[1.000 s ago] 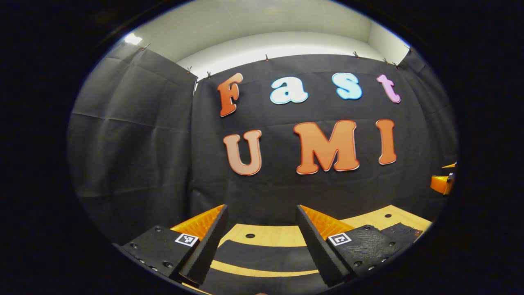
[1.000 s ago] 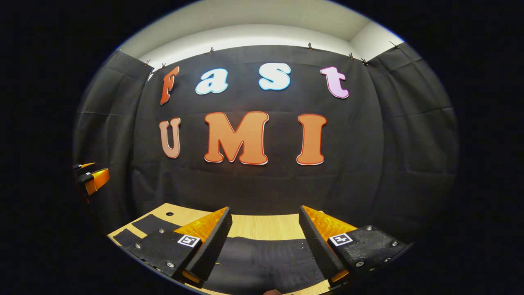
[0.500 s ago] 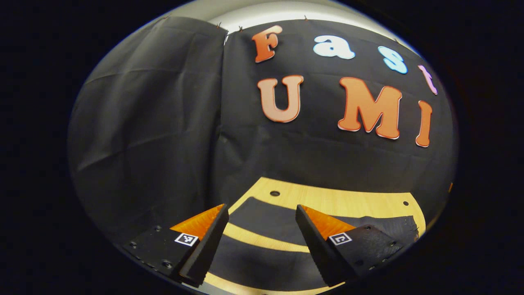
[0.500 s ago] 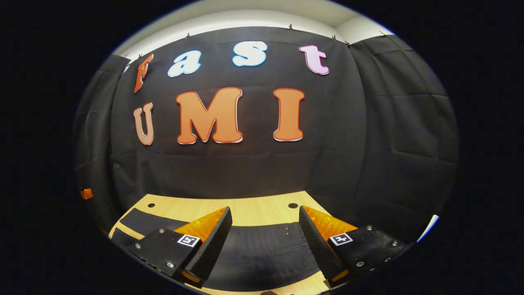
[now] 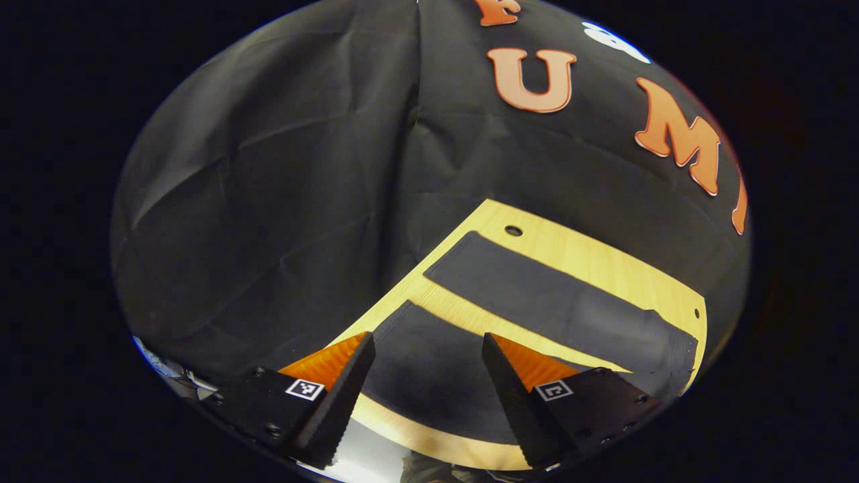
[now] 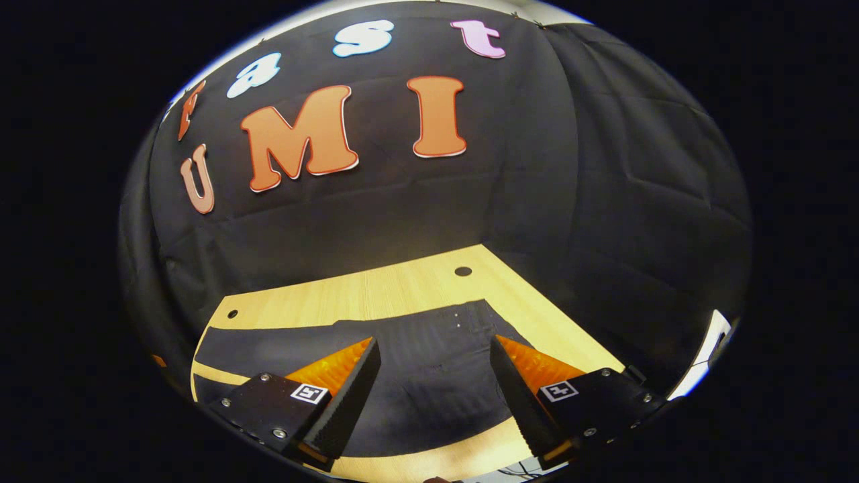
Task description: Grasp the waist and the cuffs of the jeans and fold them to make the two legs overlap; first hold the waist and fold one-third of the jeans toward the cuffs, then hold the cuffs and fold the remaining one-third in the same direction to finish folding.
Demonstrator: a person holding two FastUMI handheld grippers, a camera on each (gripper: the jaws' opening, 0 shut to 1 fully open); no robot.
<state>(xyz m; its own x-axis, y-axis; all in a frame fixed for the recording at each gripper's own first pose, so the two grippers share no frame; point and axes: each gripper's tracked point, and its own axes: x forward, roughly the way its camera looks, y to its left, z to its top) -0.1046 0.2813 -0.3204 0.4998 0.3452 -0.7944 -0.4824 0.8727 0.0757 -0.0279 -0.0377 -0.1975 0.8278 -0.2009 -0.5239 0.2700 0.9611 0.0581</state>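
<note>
Fingers (image 5: 339, 402) wide, both grippers | jeans (image 6: 429, 362) flat | wooden table (image 5: 597, 258) | black cloth walls (image 6: 637, 201)

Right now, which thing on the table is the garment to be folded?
Find the light wooden table against the black cloth wall. The dark jeans lie flat on it, legs apart with a strip of wood between; nothing else on the table is fabric.

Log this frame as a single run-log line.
phase: approach | jeans: flat on table, legs apart | left gripper: open above cuff end | right gripper: open above waist end | nothing grasped
</note>
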